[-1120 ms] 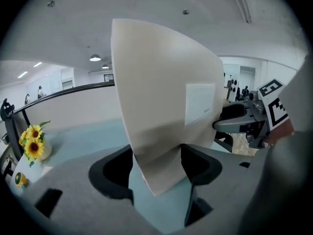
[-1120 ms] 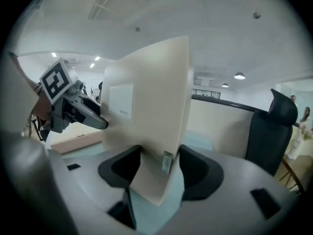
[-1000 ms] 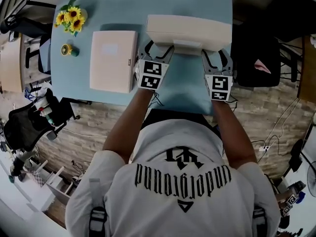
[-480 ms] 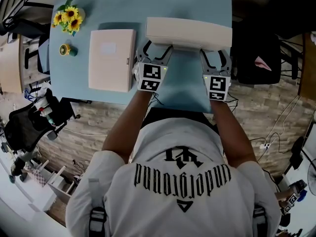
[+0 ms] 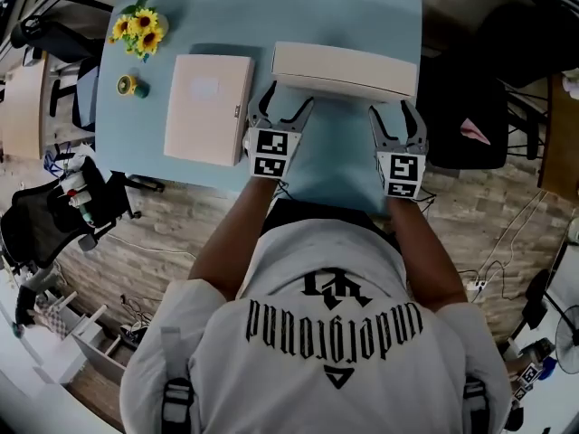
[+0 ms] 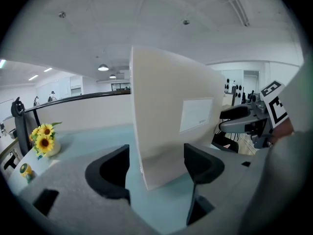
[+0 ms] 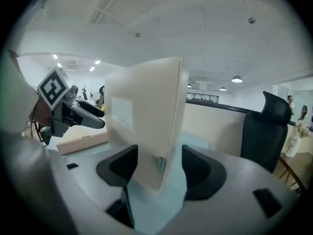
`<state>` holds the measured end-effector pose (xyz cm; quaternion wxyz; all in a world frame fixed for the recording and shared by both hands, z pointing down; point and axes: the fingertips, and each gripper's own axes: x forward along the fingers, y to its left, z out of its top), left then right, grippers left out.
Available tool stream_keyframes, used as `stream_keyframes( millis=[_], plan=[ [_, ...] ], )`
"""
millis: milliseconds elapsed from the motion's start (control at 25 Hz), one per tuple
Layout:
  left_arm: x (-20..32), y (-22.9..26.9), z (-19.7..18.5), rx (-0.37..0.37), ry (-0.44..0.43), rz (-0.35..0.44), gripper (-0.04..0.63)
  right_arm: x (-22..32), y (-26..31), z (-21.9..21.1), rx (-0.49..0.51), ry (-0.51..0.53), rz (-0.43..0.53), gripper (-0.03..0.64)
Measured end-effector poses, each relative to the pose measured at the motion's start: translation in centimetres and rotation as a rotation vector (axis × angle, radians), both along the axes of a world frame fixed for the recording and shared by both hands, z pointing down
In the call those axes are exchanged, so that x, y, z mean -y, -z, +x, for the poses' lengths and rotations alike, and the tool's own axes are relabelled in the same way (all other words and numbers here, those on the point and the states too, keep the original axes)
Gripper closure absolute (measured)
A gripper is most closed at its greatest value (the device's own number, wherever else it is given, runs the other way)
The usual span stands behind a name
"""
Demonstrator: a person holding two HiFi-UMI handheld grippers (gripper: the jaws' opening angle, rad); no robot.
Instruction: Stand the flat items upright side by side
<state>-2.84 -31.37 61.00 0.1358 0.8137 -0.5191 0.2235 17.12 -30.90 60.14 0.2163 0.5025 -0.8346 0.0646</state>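
— While the person is letting go, is the tall box (image 5: 344, 69) standing up all by itself?

— It looks like it. It is standing on its long edge near the far side of the blue table (image 5: 271, 7). The left gripper (image 5: 283, 105) is sitting at one end and the right gripper (image 5: 396, 120) at the other. Both sets of jaws have just been opening, and they are spread wide. The box ends are sitting between them, but the pads are not squeezing.

— So what is the good way to do this part?

— I think going slowly and pulling both grippers straight back together, so no pad is bumping a corner. The box is thin and tall, so a little push could be tipping it over.

— What is it made of?

— It is looking like smooth, stiff, cream card, flat as a big book, with a pale label (image 6: 197, 114) on its front. The second box (image 5: 210, 107) is looking the same. It is lying flat just to the left, waiting for its turn.

— And those flowers?

— Yellow sunflowers (image 5: 138, 27) are sitting off in the corner, out of the way.
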Motion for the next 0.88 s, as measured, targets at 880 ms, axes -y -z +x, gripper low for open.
stream_keyframes(
  millis=[880],
  plan=[
    [-15.9, 14.2, 0.8, 0.005, 0.134, 0.293, 0.244, -11.4, 13.2, -0.5, 0.137, 0.222, 0.214, 0.344]
  ],
)
